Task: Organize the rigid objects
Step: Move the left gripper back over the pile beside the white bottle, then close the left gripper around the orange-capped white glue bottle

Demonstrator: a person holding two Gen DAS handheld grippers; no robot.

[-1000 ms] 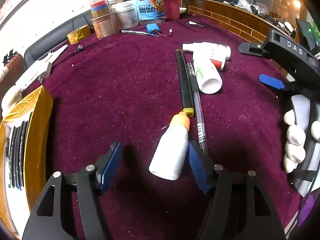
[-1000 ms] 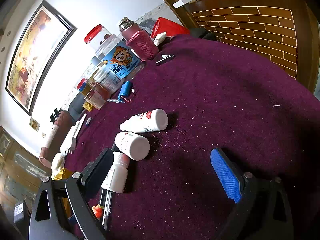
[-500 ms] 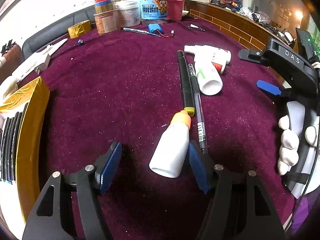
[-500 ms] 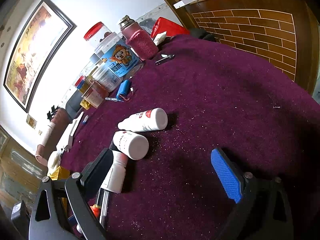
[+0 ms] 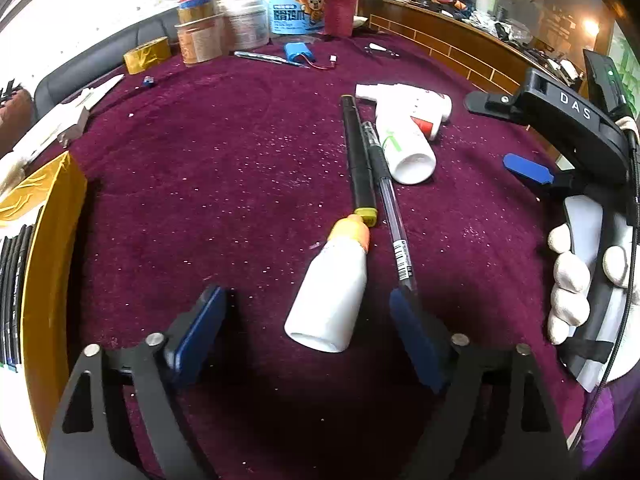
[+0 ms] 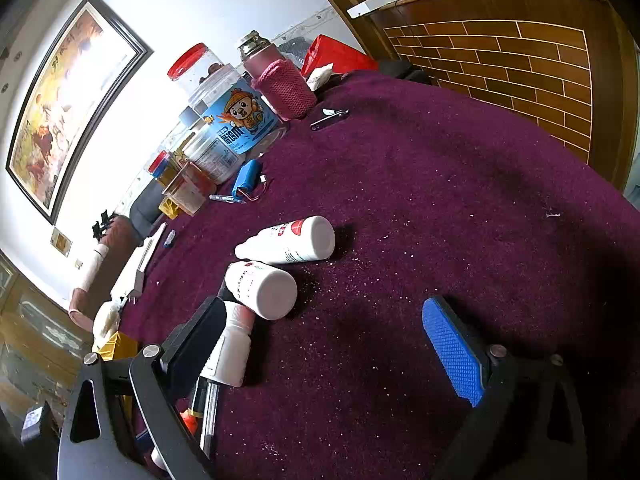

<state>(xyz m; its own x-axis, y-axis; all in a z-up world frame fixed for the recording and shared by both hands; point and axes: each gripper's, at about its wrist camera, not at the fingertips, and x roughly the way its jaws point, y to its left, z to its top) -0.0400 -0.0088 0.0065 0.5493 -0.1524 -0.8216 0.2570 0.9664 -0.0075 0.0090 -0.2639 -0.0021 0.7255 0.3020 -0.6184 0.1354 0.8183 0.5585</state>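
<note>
A white bottle with an orange cap point(image 5: 332, 292) lies on the purple cloth between the fingers of my left gripper point(image 5: 306, 300). The jaws are opening and neither blue pad touches the bottle. Beyond its cap lie a black marker with a yellow end point(image 5: 358, 152) and a clear pen point(image 5: 390, 208), side by side. Two white bottles point(image 5: 404, 144) lie crossed past them. In the right wrist view my right gripper point(image 6: 324, 312) stands open over bare cloth, with those white bottles point(image 6: 260, 290) and a smaller white bottle point(image 6: 230, 348) by its left finger.
Jars and a pink flask point(image 5: 340, 4) line the table's far edge, with a blue battery pack point(image 5: 298, 52) and a gold tape roll point(image 5: 146, 54) near them. A gold box point(image 5: 44, 240) sits at the left. A gloved hand point(image 5: 568, 280) holds the right gripper.
The left jaws have spread wider, and the right pad now stands apart from the orange-capped bottle it was against. The bottle stays on the cloth. The right gripper has not moved.
</note>
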